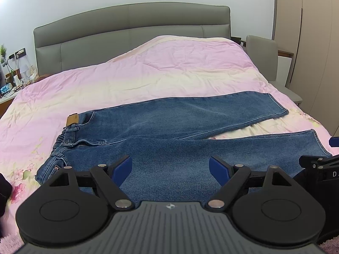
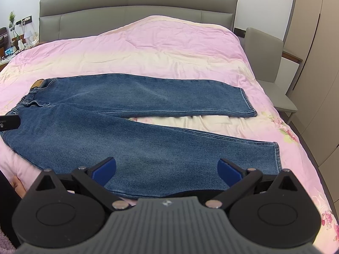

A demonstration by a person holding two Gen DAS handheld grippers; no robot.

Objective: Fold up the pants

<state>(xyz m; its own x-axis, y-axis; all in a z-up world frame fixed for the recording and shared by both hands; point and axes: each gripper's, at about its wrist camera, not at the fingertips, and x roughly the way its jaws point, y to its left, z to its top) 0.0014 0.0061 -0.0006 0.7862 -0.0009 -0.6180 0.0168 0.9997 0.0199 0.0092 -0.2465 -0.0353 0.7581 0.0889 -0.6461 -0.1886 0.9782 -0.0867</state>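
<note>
Zero folds made | jeans (image 1: 169,127) flat, legs spread apart, along bed's (image 1: 148,67) near edge | left gripper (image 1: 170,169) and right gripper (image 2: 166,170) both spread wide, empty, over near leg | all folding left

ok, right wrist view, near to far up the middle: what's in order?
Right hand-held gripper → near leg of the blue denim jeans → far leg → pink floral quilt → grey padded headboard.

Both wrist views low over jeans (image 1: 169,131)
</note>
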